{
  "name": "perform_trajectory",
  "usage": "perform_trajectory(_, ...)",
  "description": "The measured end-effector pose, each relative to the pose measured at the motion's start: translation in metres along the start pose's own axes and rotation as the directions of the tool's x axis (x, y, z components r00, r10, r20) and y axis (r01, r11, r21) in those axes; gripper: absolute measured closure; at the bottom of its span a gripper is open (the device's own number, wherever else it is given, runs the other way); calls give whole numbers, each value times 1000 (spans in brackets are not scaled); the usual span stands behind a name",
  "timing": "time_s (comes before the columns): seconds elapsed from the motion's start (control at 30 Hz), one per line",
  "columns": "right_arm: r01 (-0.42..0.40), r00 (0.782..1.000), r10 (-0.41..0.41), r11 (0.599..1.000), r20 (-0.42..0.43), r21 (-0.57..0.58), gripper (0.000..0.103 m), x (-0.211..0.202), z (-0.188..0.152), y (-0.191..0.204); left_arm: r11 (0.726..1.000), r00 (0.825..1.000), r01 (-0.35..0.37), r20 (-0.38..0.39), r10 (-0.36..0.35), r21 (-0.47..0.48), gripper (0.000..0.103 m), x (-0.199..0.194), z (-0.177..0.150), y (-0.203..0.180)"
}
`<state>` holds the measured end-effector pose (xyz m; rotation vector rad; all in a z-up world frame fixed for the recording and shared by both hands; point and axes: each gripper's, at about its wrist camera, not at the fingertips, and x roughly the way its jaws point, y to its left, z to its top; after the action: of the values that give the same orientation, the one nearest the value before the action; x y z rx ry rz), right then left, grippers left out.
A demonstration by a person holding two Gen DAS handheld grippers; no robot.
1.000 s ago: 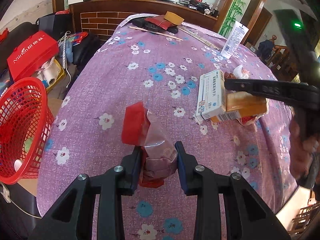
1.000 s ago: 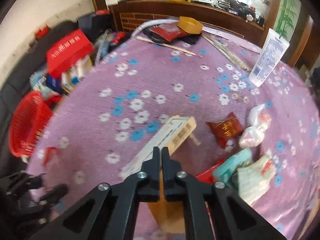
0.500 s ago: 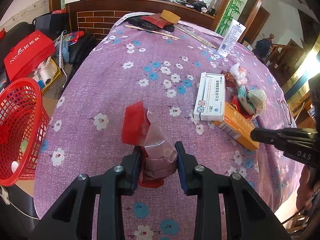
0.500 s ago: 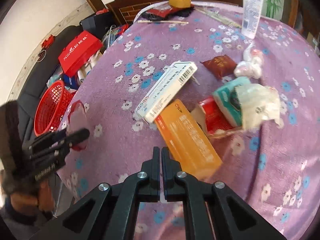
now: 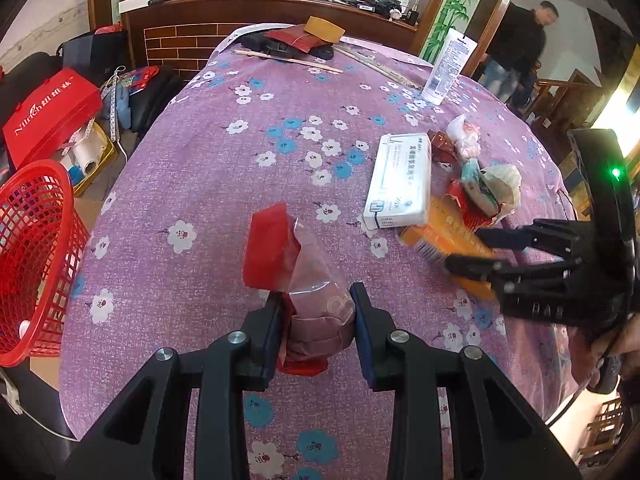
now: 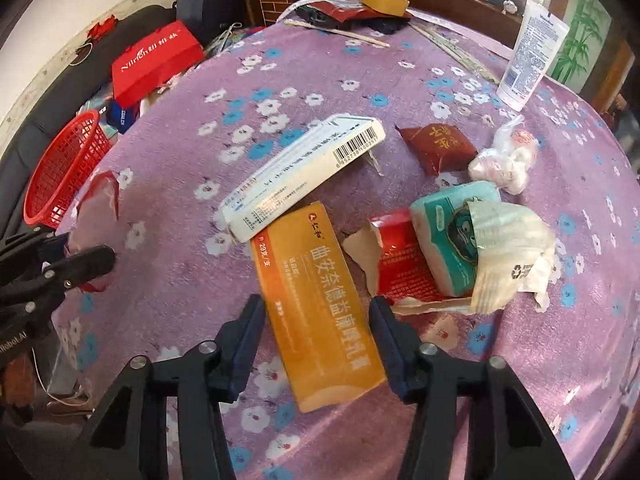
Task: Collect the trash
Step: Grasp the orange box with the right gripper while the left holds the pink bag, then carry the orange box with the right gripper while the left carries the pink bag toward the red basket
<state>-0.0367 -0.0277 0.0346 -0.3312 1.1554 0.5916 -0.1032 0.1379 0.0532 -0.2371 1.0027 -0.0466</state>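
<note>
My left gripper (image 5: 316,312) is shut on a red and clear plastic wrapper (image 5: 296,256) above the purple flowered tablecloth (image 5: 224,184). My right gripper (image 6: 318,320) is open, its jaws on either side of an orange box (image 6: 320,304) that lies on the cloth. A white box (image 6: 304,172) leans on the orange box's far end. To the right lie a red torn packet (image 6: 400,260), a teal tissue pack (image 6: 452,232), crumpled paper (image 6: 508,248), a dark red packet (image 6: 440,144) and a knotted plastic bag (image 6: 504,160).
A red mesh basket (image 5: 32,256) stands on the floor left of the table, also in the right wrist view (image 6: 64,168). A white tube (image 6: 528,52) stands far right. Chopsticks (image 5: 288,60), a tape roll (image 5: 324,30) and dark items lie at the far edge. A person (image 5: 516,44) stands behind.
My right gripper has opened and come down around the orange box. My left gripper keeps holding the wrapper in about the same place.
</note>
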Motion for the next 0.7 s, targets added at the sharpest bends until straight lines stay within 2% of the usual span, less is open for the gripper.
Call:
perform_trajectory(0.1,42,999,-42,998,3,-53,45,1,-4,14,1000,1000,2,-4,-2,-1,72,1,-1,-1)
perform_trajectory(0.17,52,999,-52,998,11,-42,45,0,-5,15,1000,1000,-2,-5,2,4,72,1,-1,-3)
perform_trajectory(0.3,41,999,-41,999,23,22,48,-12,-8,16,1000,1000,0,6,0,15,72,-1,0,-6)
perform_trajectory(0.53,-32,993,9,982,122,185,51,-52,-28,26,998,999,-12,42,10,57,72,-9,3,-14)
perform_trajectory(0.7,-44,997,31,978,65,203,51,-38,-39,31,998,999,-6,37,4,70,72,-8,3,-15)
